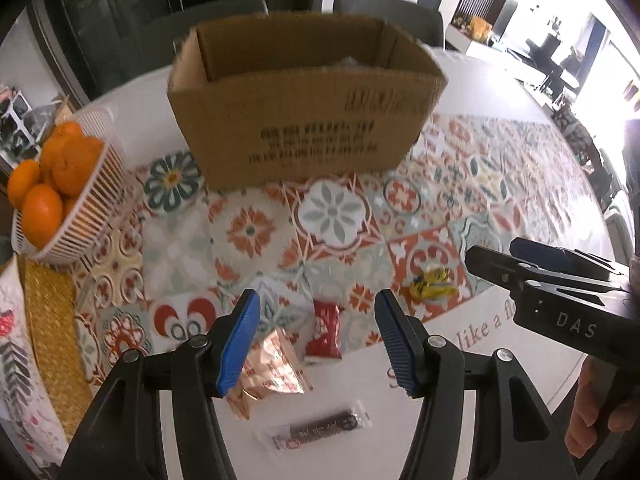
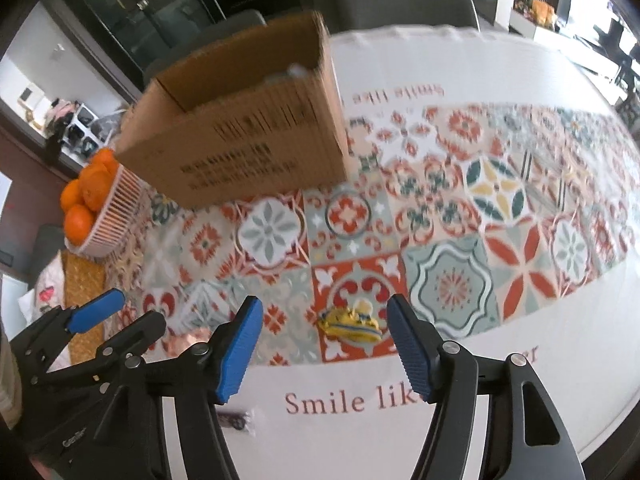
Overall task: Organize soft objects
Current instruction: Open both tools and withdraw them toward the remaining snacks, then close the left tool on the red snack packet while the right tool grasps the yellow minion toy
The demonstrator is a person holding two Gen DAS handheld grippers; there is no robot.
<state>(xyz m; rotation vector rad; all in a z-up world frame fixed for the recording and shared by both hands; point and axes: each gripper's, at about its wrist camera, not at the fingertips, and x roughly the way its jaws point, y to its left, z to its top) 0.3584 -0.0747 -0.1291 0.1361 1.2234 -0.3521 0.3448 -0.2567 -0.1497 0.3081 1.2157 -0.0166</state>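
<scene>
1. Soft packets are what I have to sort: a copper foil pouch [image 1: 268,372], a red wrapped snack [image 1: 325,332], a dark bar in a clear sleeve [image 1: 316,432] and a yellow crinkled packet [image 2: 350,322]. All lie on the counter [image 2: 520,380] in the lower half of both views, below the cardboard box [image 1: 300,100], which stands open in the upper middle.

2. My left gripper [image 1: 316,344] has its blue fingers [image 1: 240,344] spread wide, holding nothing, with the foil pouch and the red snack between and just past them.

3. My right gripper [image 2: 326,346] is likewise spread and empty, with the yellow packet framed between its fingers, not touched.

4. I judge all four to be very light, and they should crumple under pressure.

5. Foil looks slick; I would pinch the pouch across its flat middle, not at a sealed edge that may slide out.

6. The yellow packet is bunched and raised, so I would close on its thickest middle fold.

7. The sleeved bar lies flat on the counter, lowest in the left view; I expect it to be the hardest to lift, best taken at one end.

8. A basket of oranges [image 1: 60,184] sits at the left, well apart from the packets.
</scene>
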